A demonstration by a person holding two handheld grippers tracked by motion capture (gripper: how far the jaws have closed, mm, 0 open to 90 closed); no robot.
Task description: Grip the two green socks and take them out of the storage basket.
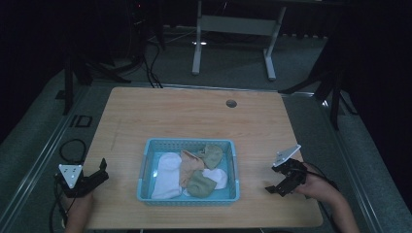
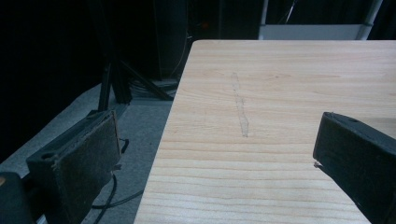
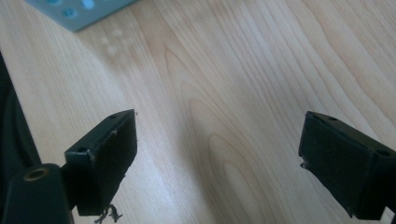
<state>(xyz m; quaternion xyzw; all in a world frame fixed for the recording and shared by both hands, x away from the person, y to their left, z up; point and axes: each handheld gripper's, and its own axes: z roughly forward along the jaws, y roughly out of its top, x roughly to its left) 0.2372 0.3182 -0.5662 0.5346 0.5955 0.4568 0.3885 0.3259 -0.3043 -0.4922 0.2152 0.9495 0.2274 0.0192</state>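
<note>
Left tool: jaws spread wide with nothing between them, held over the tabletop's left edge, well apart from the basket; in the left gripper view one jaw hangs past the edge over the grey floor.
Right tool: jaws spread, nothing between them, low over bare wood near the tabletop's right front corner; whether they touch the wood cannot be told.
Basket: light blue, on the tabletop between the two tools, toward the front edge; one corner of it is cut off at the top of the right gripper view.
Socks: a heap in the basket, white, peach and green; they overlap, so their number is hard to make out.
Tabletop: pale wood, with a round hole near the far edge.
Hands: cut off at the bottom of the high view.
Surroundings: dark; a pale frame's legs stand beyond the tabletop.
</note>
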